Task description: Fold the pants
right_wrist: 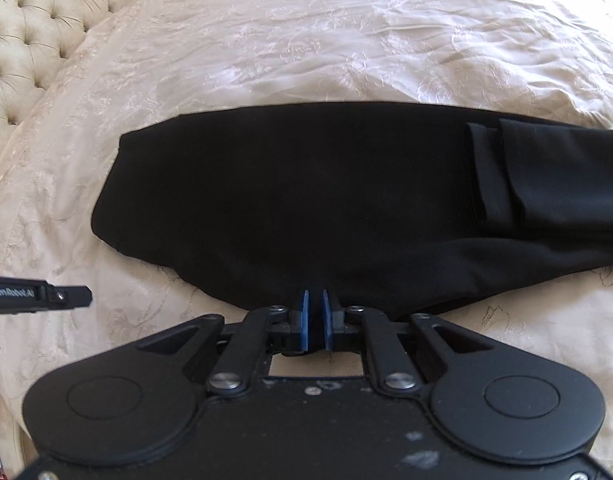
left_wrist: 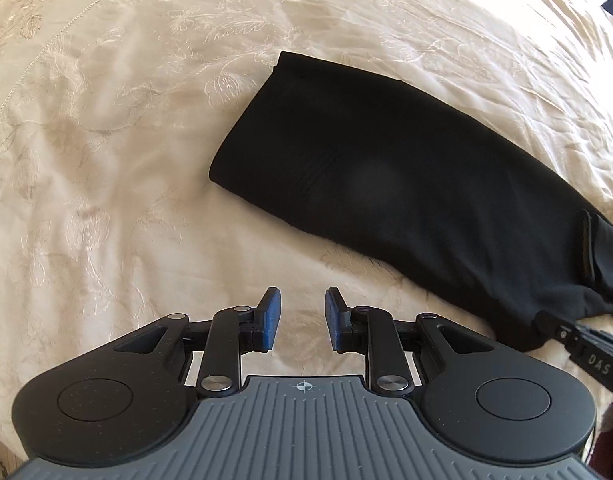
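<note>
Cream embroidered bedspread (left_wrist: 106, 152), creased, covering a bed; tufted beige headboard (right_wrist: 30, 28) at its far left edge. Black pants (left_wrist: 386, 184), folded into a long strip, lying flat across the bedspread. Left gripper (left_wrist: 302, 316): pointing steeply down over bare bedspread just beside the pants, blue pads apart, nothing between them. Right gripper (right_wrist: 314, 316): tips at the pants' near edge, pads almost together; whether cloth is pinched cannot be told.

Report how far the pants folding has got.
Done: the black pants lie flat on the bedspread, seemingly folded lengthwise. In hand: nothing visibly gripped; the left tool is open over bare bedspread, the right tool nearly shut at the near edge. Left: folding them shorter.
</note>
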Motion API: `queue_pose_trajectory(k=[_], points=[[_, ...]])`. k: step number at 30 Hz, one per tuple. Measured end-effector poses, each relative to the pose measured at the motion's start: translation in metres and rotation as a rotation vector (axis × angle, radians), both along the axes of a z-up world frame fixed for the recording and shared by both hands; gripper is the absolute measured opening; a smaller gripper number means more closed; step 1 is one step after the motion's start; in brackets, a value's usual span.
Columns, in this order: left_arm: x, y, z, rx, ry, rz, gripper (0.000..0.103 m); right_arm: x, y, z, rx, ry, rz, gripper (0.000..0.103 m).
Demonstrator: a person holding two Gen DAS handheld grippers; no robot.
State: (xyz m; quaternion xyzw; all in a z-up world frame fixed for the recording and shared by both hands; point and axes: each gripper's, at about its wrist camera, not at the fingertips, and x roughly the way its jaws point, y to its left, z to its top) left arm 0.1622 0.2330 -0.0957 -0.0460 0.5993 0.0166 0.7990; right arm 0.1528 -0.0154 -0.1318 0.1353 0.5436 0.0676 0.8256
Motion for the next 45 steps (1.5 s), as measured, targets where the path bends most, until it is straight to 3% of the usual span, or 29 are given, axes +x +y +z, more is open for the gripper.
queue_pose_trajectory(k=[7,9,16,27,30,31,34,36,38,42,45], points=[[0.028,0.016,-0.016,-0.056,-0.018,-0.048,0.026,-0.002,0.015,-0.025,-0.097,0.071,-0.038,0.010],[0.033,0.024,-0.022,-0.087,-0.025,-0.036,0.038,0.000,0.018,-0.026,-0.112,0.078,-0.043,0.010],[0.059,0.044,-0.047,-0.173,-0.006,0.050,0.048,0.008,0.024,-0.029,-0.154,0.107,-0.046,0.009],[0.087,0.058,-0.081,-0.306,-0.010,0.181,0.085,0.028,0.034,-0.036,-0.159,0.148,-0.043,0.008],[0.088,0.060,-0.084,-0.329,-0.037,0.257,0.088,0.028,0.031,-0.038,-0.157,0.149,-0.040,0.008],[0.087,0.060,-0.084,-0.333,-0.045,0.292,0.088,0.028,0.031,-0.038,-0.157,0.148,-0.038,0.008],[0.085,0.061,-0.076,-0.298,-0.069,0.355,0.061,0.027,0.030,-0.039,-0.157,0.142,-0.025,0.008],[0.084,0.061,-0.067,-0.276,-0.090,0.337,0.037,0.024,0.029,-0.041,-0.157,0.133,-0.017,0.008],[0.083,0.058,-0.055,-0.258,-0.136,0.274,0.021,0.022,0.030,-0.042,-0.159,0.126,-0.012,0.007],[0.076,0.036,-0.020,-0.166,-0.222,0.139,0.015,0.016,0.034,-0.046,-0.170,0.100,0.010,0.006],[0.064,0.017,0.016,-0.137,-0.312,0.094,0.014,0.010,0.032,-0.048,-0.155,0.085,0.011,0.005]])
